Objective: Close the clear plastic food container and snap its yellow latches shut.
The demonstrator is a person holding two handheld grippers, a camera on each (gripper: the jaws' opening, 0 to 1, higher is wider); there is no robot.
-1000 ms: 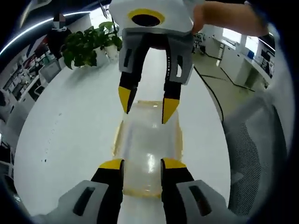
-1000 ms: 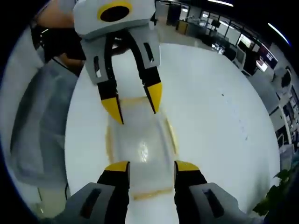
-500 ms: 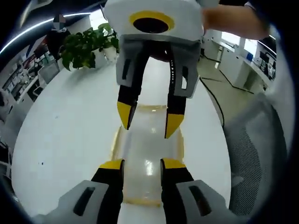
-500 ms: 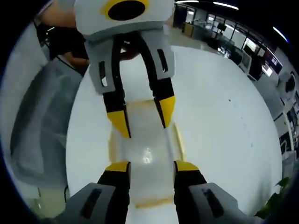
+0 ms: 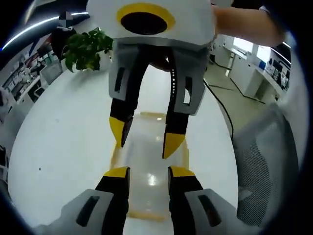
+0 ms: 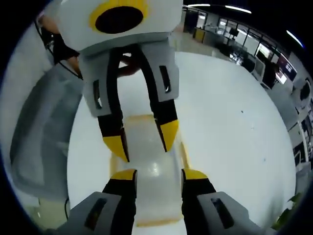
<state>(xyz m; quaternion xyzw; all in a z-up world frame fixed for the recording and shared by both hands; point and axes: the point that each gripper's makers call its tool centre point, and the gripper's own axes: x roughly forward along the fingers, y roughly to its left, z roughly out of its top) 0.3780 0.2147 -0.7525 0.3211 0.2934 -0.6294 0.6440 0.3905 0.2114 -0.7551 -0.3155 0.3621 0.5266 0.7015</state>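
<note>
The clear plastic food container [image 5: 146, 171] lies on the white worktop [image 5: 63, 147] between both tongs. Left tongs [image 5: 148, 172] and right tongs [image 6: 158, 175] hang spread wide above it, gripping nothing.

We see the container [image 5: 149, 166] lying on the table [image 5: 63, 142], between our two grippers. Left gripper [image 5: 148, 172] at its near end, right gripper [image 5: 144, 139] facing it from the far end. Chair [image 5: 266, 161] beside the table, plant [image 5: 85, 46] on its far side.
</note>
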